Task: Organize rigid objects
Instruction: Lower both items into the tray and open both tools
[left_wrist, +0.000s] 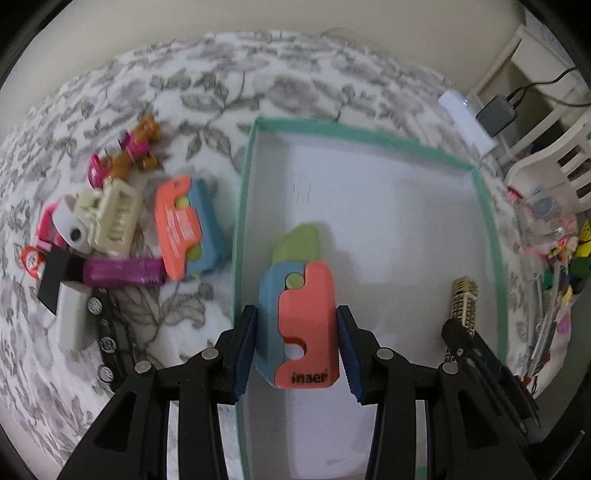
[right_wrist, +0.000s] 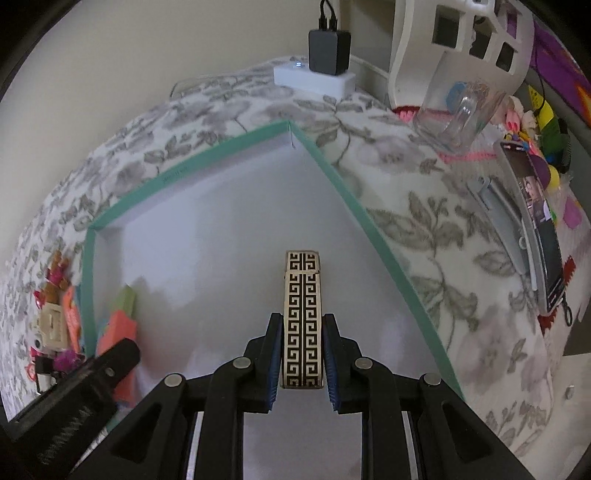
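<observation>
Two grippers work over one shallow white box with a teal rim (left_wrist: 369, 134), which sits on a grey floral bedspread (left_wrist: 207, 88). From the left wrist camera, the left gripper (left_wrist: 297, 350) has its blue-padded jaws closed partway around a coral, blue and green toy utility knife (left_wrist: 301, 314), both pads pressed to its sides, the toy standing over the near left part of the box floor, whether resting on it I cannot tell. Left of the box, on the bedspread, lies a pile: a second coral and blue toy knife (left_wrist: 183, 229) just beside the rim, a cream hair claw clip (left_wrist: 112, 216), a purple glittery bar (left_wrist: 122, 271), a pink and orange toy figure (left_wrist: 129, 151) farther off, and a studded black strap (left_wrist: 107, 332) nearest. At the right, inside the box, the right gripper's black finger tip (left_wrist: 458, 336) shows with a gold patterned piece ahead of it. From the right wrist camera, the right gripper (right_wrist: 302, 354) clamps narrowly on a gold lighter with a black Greek-key pattern (right_wrist: 302, 314), held lengthwise above the box's near right floor (contact with the floor is unclear). Far off, a black charger (right_wrist: 328, 50) sits on a white block (right_wrist: 314, 79); a clear glass mug (right_wrist: 458, 110) lies tipped to the right.
</observation>
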